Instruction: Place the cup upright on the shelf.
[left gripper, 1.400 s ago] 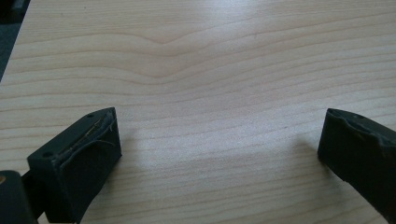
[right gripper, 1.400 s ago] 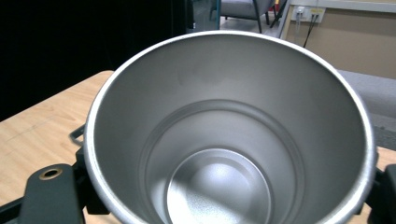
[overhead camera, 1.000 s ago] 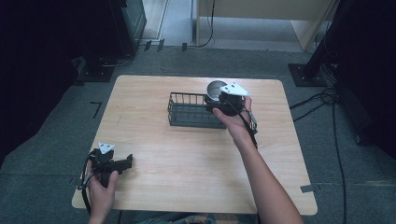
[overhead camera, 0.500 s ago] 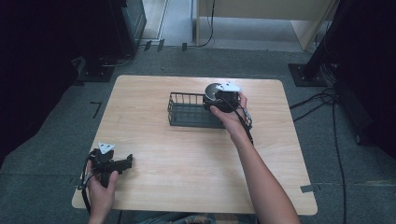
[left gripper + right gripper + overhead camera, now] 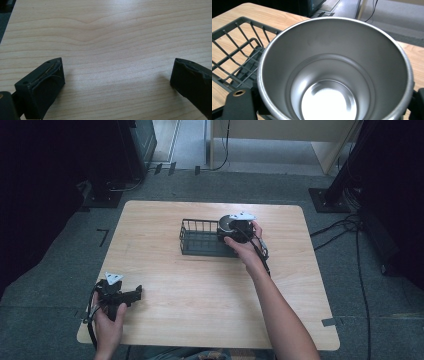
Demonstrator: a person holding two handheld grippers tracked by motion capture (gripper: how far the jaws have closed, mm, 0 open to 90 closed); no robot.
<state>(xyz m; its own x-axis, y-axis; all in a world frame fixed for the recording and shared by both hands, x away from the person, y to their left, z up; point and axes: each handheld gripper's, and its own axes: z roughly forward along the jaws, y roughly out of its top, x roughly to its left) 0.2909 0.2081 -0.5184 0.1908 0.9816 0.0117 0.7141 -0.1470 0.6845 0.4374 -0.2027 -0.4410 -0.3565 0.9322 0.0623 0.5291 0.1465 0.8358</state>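
A steel cup (image 5: 227, 223) is held in my right gripper (image 5: 238, 228), shut on it, at the right end of the black wire basket (image 5: 200, 239). In the right gripper view the cup (image 5: 334, 75) is upright, empty and shiny inside, with a jaw on each side of it and the basket (image 5: 234, 50) to its left and below. My right gripper (image 5: 329, 107) grips it low down. My left gripper (image 5: 134, 294) rests near the table's front left corner, open, and between its jaws (image 5: 117, 77) is nothing but wood.
The wooden table (image 5: 165, 285) stands on grey carpet. Cables (image 5: 350, 227) run over the floor at the right, and dark stands rise at the back left and the right. The basket's left part holds nothing.
My right gripper has come down and a little nearer with the cup, to the basket's right end. The left gripper has stayed put.
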